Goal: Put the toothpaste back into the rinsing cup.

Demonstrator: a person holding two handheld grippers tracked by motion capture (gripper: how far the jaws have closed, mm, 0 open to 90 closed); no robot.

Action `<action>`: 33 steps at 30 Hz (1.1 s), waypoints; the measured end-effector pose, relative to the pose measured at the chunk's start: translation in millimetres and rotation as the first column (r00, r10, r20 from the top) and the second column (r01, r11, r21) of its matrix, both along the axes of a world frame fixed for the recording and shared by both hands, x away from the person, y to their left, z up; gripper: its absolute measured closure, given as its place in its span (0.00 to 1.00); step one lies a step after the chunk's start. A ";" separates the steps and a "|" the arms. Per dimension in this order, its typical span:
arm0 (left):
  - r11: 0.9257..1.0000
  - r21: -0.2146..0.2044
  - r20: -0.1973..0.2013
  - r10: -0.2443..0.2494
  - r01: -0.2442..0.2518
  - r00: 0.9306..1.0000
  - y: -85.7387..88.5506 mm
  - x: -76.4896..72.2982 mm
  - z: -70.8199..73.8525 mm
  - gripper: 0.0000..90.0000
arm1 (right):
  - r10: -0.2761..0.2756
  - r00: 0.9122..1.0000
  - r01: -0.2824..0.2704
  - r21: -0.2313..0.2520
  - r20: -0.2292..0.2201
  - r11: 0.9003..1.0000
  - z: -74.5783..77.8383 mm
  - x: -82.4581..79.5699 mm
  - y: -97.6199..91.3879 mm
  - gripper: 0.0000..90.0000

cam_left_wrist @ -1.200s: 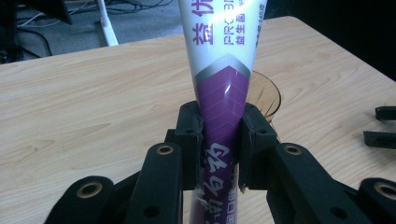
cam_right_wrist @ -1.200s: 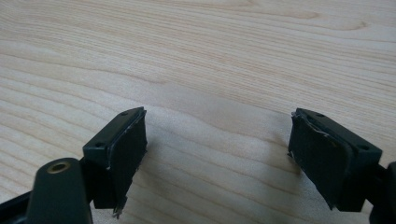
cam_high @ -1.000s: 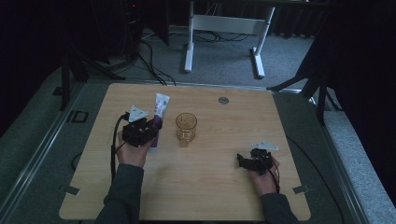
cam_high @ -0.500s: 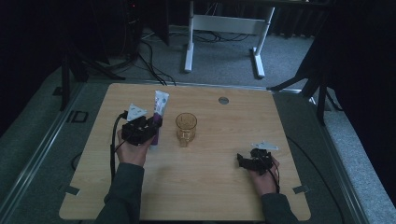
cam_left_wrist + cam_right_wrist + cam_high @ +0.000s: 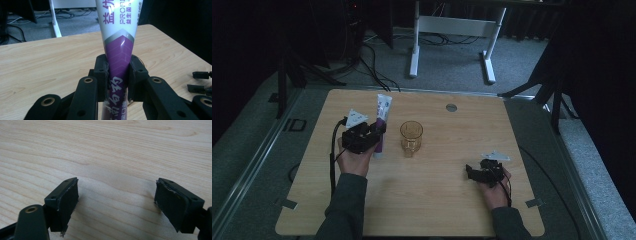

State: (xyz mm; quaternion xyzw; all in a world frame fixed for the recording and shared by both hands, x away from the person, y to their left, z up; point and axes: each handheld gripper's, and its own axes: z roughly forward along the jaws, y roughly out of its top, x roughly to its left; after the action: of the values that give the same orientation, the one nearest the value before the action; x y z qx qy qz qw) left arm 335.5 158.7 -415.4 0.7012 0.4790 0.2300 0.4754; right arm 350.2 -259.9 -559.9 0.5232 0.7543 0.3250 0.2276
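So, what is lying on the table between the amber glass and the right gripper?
Nothing: in the high view only bare wooden table lies between the amber glass and the right gripper.

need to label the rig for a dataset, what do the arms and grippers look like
Both are black two-jaw tools: the left hand-held gripper and right hand-held gripper have flat dark pads and brass-ringed pivots. Each carries a pale grey three-cornered plate and a black cable. Dark grey long sleeves.
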 end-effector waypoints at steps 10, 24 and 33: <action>1.000 -0.007 0.016 0.006 -0.006 1.000 -0.1 2.3 -0.5 0.81 | 0.000 1.000 0.000 0.000 0.000 1.000 0.0 0.0 0.0 0.21; 1.000 -0.019 0.031 0.003 -0.003 1.000 -2.8 5.1 0.8 0.81 | -0.001 1.000 0.001 0.000 0.001 1.000 -0.1 0.0 0.0 0.21; 0.999 -0.049 0.042 0.007 -0.005 0.999 -1.5 7.8 3.8 0.81 | 0.000 1.000 0.000 0.000 0.000 1.000 0.0 0.0 0.0 0.21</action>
State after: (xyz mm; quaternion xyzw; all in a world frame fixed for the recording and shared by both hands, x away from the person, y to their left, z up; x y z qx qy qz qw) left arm 343.3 157.2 -411.6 0.6830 0.4764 0.2344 0.5016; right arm 350.2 -259.8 -559.9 0.5232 0.7541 0.3251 0.2277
